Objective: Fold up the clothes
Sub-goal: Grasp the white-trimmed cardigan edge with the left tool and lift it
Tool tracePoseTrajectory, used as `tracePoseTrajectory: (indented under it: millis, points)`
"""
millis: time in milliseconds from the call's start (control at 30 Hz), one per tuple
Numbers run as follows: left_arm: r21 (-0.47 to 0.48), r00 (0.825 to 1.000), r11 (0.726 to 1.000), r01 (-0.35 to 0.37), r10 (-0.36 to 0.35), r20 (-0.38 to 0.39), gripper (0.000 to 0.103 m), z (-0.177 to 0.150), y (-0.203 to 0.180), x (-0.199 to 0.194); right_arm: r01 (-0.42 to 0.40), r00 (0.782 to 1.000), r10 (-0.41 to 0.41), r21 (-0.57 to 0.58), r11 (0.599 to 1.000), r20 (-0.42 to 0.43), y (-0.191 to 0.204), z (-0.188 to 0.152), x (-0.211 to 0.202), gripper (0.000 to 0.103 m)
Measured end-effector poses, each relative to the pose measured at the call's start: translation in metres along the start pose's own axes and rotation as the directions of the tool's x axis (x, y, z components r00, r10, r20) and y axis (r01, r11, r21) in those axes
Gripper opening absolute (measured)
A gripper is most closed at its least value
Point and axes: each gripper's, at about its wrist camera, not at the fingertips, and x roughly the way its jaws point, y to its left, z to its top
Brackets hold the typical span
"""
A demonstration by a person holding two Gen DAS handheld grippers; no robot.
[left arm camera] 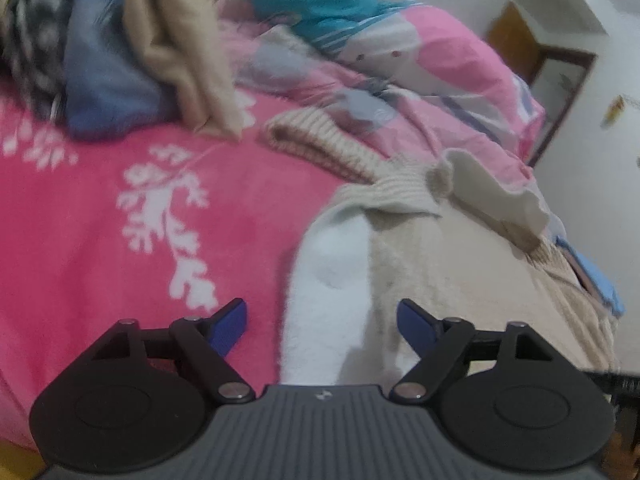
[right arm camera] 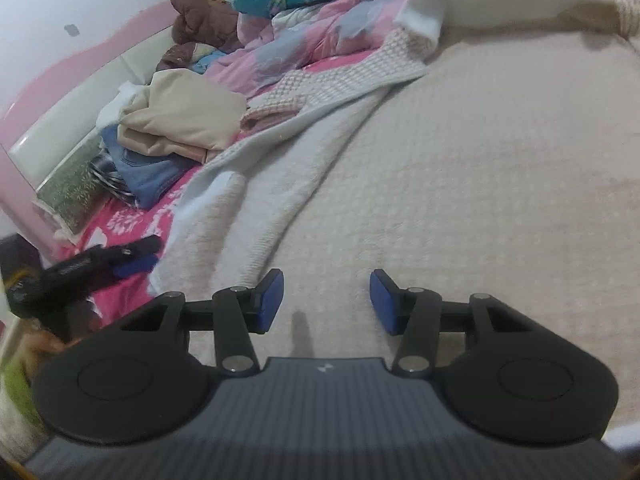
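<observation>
Left wrist view: the left gripper [left arm camera: 320,326] hangs with its fingers spread and nothing between them, over the near edge of a beige sweater [left arm camera: 460,280] that lies spread on the pink blanket [left arm camera: 100,220]. Its white lining is turned up just ahead. Pinch only that one edge layer.

Right wrist view: the right gripper [right arm camera: 327,300] is likewise spread and empty above the sweater's flat body [right arm camera: 460,160]. A pile of clothes [right arm camera: 168,140] sits well apart, by the headboard. Grip level with the other side so the fold lands square.
</observation>
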Motion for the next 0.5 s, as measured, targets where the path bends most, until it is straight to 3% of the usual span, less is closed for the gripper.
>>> tracePoseTrajectory:
  millis: [33,100,233,300,400,500]
  points:
    - [-0.028,1.000,1.000,0.004,-0.004,0.000,0.059,0.000,0.005,0.003,0.004,1.000,-0.004,0.003,1.000,-0.002,0.000,-0.001,0.001,0.049]
    - [-0.059,1.000,0.998,0.004,-0.003,0.012,0.047,0.003,0.011,0.010,0.000,1.000,0.000,0.025,1.000,-0.003,-0.001,-0.003,0.001,0.049]
    - [-0.042,1.000,0.999,-0.009,0.010,0.010,0.014,0.006,0.013,0.019,-0.037,0.999,0.036,0.083,0.996,0.014,-0.011,-0.009,0.000,0.049]
    - [-0.006,1.000,1.000,-0.014,0.014,0.012,0.007,0.006,0.009,0.020,-0.058,0.998,0.056,0.109,0.992,0.024,-0.016,-0.010,0.000,0.049]
    - [0.035,0.999,0.999,-0.009,0.008,0.036,0.005,0.008,-0.002,0.015,-0.090,0.996,0.085,0.148,0.985,0.041,-0.024,-0.013,0.000,0.049]
    - [-0.013,0.995,0.997,0.073,-0.072,0.065,0.004,0.020,-0.007,0.003,-0.122,0.992,0.113,0.187,0.975,0.060,-0.032,-0.016,0.000,0.049]
